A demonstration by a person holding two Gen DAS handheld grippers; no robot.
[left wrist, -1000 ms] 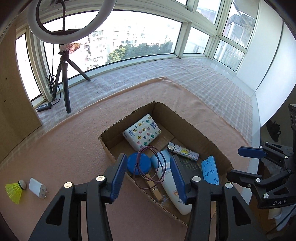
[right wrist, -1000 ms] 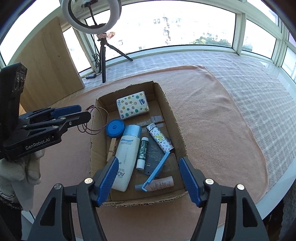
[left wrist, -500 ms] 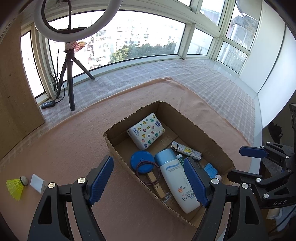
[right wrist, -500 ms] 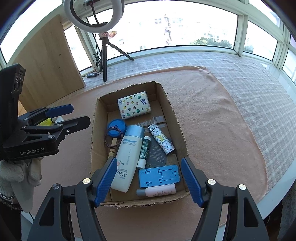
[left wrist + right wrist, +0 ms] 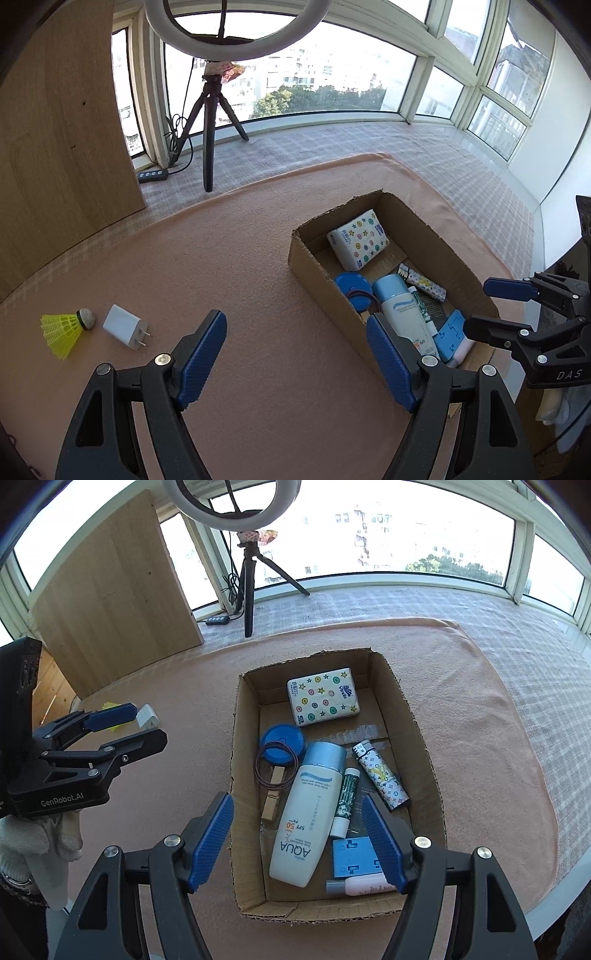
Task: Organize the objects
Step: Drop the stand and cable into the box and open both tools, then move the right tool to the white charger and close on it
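Both tools are wide open and holding nothing. Right tool [image 5: 297, 840] hangs over the near end of the box [image 5: 424, 738], right above the sunscreen bottle [image 5: 308, 816], blue stand [image 5: 354, 856] and a small pink tube [image 5: 364, 885]. Left tool [image 5: 295, 356] sits over bare cloth [image 5: 221, 258] just left of the box. Further in there's a lip balm [image 5: 345, 797], lighter [image 5: 380, 773], clothespin [image 5: 273, 794], hair ties [image 5: 276, 764] on a blue lid [image 5: 282, 738], then a tissue pack [image 5: 323, 696] at the far end. Charger [image 5: 125, 326] and shuttlecock [image 5: 64, 326] lie out on the table, well left of the box.
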